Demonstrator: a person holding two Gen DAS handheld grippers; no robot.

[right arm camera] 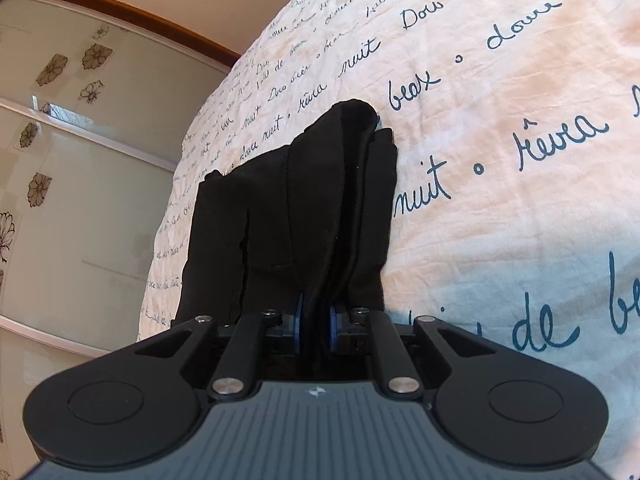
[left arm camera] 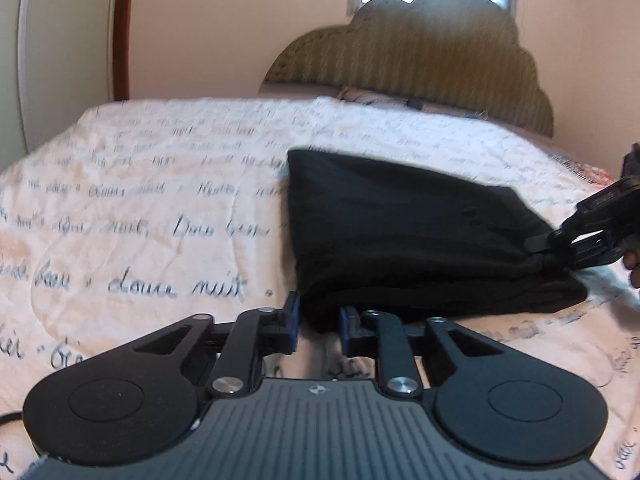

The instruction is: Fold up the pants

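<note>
Black pants (left arm camera: 404, 232) lie folded in a thick bundle on the bed, right of centre in the left wrist view. My left gripper (left arm camera: 319, 322) is open, its fingers either side of the bundle's near corner, not clamping it. My right gripper (left arm camera: 538, 250) comes in from the right and pinches the bundle's right edge. In the right wrist view my right gripper (right arm camera: 316, 326) is shut on the stacked layers of the pants (right arm camera: 304, 200), which stretch away from the fingers.
The bed is covered by a white quilt (left arm camera: 140, 208) printed with dark handwriting. A padded headboard (left arm camera: 420, 60) and a window stand behind. A wardrobe with flower-patterned doors (right arm camera: 72, 140) is beside the bed.
</note>
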